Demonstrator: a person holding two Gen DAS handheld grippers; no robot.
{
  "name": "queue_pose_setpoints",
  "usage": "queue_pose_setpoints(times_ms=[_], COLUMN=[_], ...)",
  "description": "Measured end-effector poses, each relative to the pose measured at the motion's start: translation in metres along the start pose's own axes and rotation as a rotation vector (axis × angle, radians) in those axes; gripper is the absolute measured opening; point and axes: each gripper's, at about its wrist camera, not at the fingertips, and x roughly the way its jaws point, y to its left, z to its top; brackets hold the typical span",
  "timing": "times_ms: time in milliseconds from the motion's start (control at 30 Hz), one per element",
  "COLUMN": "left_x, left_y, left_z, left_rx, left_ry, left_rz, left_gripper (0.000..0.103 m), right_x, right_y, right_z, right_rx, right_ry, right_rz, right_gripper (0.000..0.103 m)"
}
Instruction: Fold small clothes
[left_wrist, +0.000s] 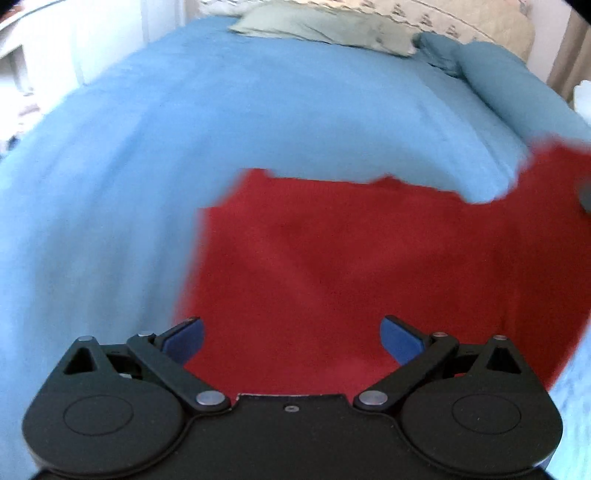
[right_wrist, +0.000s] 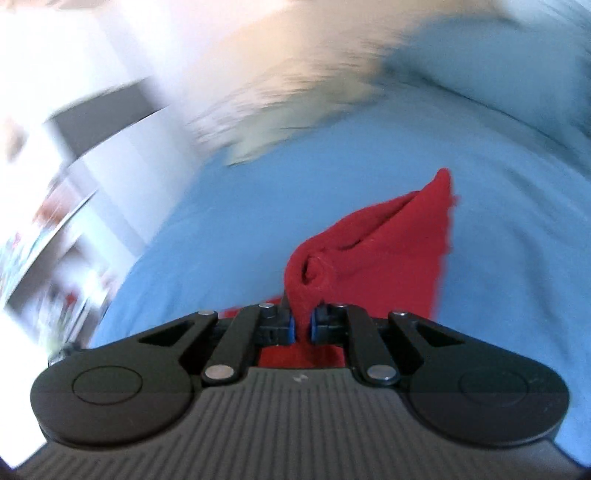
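The right gripper pinches only a thin bunched corner of the red garment, so the soft, fleecy knit could slip out mid-swing, or drag and crumple the rest across the bed. The left gripper hovers spread wide and empty over the flat part, pinning nothing. The blue cover looks smooth and slightly rumpled.

Blue-covered bed, pale green pillow, white furniture alongside
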Motion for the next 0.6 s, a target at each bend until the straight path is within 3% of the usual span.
queue_pose_setpoints(times_ms=[67, 167, 267, 400, 467, 500, 600], left_x=[-0.014, -0.017, -0.01, -0.013, -0.018, -0.021, -0.03], left_y=[0.036, 0.077, 0.098, 0.112, 0.11, 0.109, 0.104], left_z=[-0.017, -0.045, -0.073, -0.093, -0.095, -0.094, -0.093], left_rx=[-0.013, -0.026, -0.004, -0.042, -0.037, -0.037, -0.031], left_ry=[-0.004, 0.026, 0.072, 0.059, 0.035, 0.025, 0.004], left_rz=[0.016, 0.04, 0.085, 0.017, -0.009, -0.031, -0.103], left_gripper=[0.103, 0.103, 0.102, 0.102, 0.102, 0.102, 0.102], right_x=[0.015, 0.055, 0.096, 0.103, 0.096, 0.086, 0.047], right_y=[0.056, 0.114, 0.131, 0.129, 0.127, 0.125, 0.112], right_z=[-0.017, -0.074, -0.127, -0.146, -0.141, -0.137, -0.122], right_rx=[-0.199, -0.413, -0.5, -0.483, -0.476, -0.478, -0.503], right_ry=[0.037, 0.204, 0.317, 0.334, 0.347, 0.331, 0.219], right_rz=[0.094, 0.215, 0.149, 0.16, 0.182, 0.2, 0.201], right_gripper=[0.023, 0.022, 0.022, 0.027, 0.06, 0.072, 0.08])
